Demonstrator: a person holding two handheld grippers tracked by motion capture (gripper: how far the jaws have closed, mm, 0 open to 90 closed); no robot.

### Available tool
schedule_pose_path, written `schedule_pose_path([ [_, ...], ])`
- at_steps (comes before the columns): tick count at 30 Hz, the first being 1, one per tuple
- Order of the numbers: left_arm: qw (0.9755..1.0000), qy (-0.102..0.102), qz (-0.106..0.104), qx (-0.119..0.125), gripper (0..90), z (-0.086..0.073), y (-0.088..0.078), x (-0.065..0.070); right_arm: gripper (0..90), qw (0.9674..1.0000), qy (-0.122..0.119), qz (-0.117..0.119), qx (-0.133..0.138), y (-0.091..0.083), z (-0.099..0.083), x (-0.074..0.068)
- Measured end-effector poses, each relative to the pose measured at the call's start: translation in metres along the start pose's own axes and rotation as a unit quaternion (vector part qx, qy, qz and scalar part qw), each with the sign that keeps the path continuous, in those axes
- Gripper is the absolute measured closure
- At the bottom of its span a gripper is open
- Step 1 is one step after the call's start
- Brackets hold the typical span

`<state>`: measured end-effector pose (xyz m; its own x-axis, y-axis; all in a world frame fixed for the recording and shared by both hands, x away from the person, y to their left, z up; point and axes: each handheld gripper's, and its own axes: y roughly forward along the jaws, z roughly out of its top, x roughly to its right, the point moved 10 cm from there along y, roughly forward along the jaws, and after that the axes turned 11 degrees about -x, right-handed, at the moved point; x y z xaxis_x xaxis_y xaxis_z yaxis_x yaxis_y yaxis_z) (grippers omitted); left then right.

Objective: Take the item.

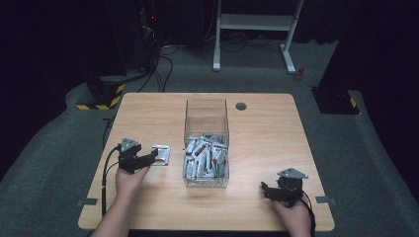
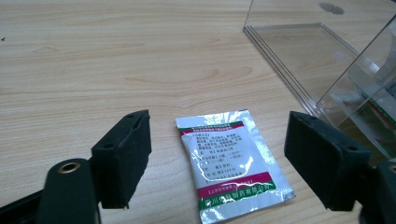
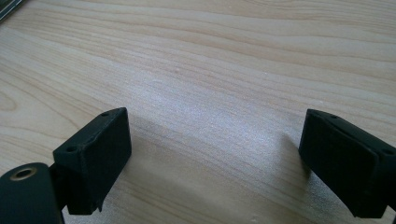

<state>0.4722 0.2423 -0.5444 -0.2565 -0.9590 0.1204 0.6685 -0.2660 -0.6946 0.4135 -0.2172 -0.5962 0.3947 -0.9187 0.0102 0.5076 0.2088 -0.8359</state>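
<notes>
A: Where is the sachet (image 2: 232,163) to be found?

B: It is laid flat on the table (image 1: 276,128), just to the left of the clear box (image 1: 206,143), outside it. The other sachets (image 1: 205,159) are heaped inside the box, in its near half.

A: And how are the tongs set?

B: The left gripper (image 1: 150,158) is held over the loose sachet with its jaws spread wide; the packet is seen between them in the left gripper view, but it is not pressed by either pad. The right gripper (image 1: 269,190) is rested well to the right of the box, near the table's front edge, with its jaws apart and nothing between them.

A: What could go wrong from here?

B: The sachet is thin and glossy, so it could be slid along the wood instead of being caught if the jaws are closed on it again. The box wall is close beside it; it could be knocked by a jaw, and the box shifted. A sachet gripped by one corner could also be dropped.
</notes>
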Motion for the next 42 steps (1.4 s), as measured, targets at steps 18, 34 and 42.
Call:
schedule_pose_path([
  [18, 0.9996, 0.014, -0.018, -0.015, 19.6, -0.028, -0.02, -0.002, 8.9, 1.0, 0.0, 0.0, 0.0, 0.0, 0.0, 0.0],
  [34, 0.9976, 0.044, -0.027, -0.046, 19.2, -0.073, -0.029, 0.01, 9.0, 1.0, 0.0, -0.001, 0.0, 0.0, 0.0, 0.0],
  [42, 0.9962, 0.06, -0.007, -0.063, 15.4, -0.092, -0.023, 0.012, 8.9, 1.0, 0.0, -0.001, 0.0, 0.0, 0.0, 0.0],
])
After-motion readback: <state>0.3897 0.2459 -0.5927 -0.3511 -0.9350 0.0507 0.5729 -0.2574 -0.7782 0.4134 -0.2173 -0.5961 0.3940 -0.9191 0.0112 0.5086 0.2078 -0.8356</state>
